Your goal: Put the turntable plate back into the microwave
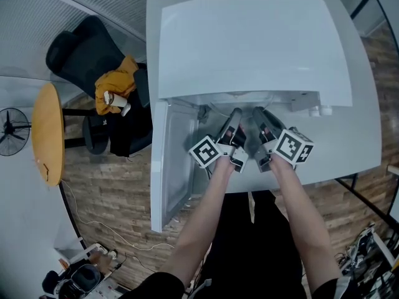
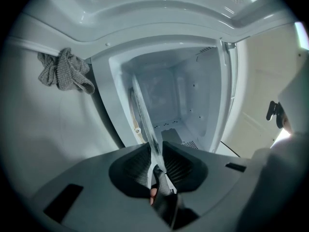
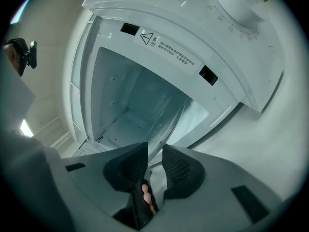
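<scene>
From above, the white microwave (image 1: 249, 42) stands on a table with its door (image 1: 171, 167) swung open to the left. Both grippers reach side by side into its mouth, the left gripper (image 1: 234, 113) beside the right gripper (image 1: 259, 112); the housing hides their tips and the plate. In the left gripper view the clear glass turntable plate (image 2: 143, 115) shows edge-on, its rim pinched in my left gripper (image 2: 157, 151), and it reaches into the cavity (image 2: 174, 95). In the right gripper view the plate (image 3: 166, 115) runs into the oven, with my right gripper (image 3: 155, 153) shut on its rim.
A grey rag (image 2: 65, 71) lies beside the microwave. The control knob (image 3: 241, 4) sits next to the opening. On the floor to the left are a dark chair with an orange cloth (image 1: 115, 83), a round wooden table (image 1: 48, 132) and a fan (image 1: 12, 129).
</scene>
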A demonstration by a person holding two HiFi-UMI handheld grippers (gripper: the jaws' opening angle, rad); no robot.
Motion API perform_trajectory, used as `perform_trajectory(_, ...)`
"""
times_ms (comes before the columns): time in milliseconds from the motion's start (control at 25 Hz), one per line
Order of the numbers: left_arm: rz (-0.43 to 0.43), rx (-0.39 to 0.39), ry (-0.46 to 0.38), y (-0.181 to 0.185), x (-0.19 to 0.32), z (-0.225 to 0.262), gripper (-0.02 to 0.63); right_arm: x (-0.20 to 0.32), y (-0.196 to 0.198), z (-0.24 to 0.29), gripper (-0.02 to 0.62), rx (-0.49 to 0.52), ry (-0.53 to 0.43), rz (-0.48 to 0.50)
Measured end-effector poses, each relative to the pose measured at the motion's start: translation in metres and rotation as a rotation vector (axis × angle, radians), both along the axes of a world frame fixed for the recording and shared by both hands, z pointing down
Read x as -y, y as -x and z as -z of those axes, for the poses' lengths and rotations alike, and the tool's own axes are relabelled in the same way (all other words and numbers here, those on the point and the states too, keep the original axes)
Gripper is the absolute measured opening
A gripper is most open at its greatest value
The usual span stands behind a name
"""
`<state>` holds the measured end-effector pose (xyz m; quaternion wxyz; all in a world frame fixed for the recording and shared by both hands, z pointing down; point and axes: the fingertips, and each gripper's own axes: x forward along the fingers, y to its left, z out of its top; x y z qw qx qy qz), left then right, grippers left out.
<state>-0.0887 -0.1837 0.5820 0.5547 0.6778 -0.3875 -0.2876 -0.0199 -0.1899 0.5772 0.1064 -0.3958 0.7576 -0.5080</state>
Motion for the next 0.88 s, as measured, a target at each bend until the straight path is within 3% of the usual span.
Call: perform_trajectory(880, -0.023, 0.045, -0.02, -0.001, 0.033, -0.005, 0.071, 0.032, -0.004, -0.007, 0.101, -0.032, -0.016, -0.032)
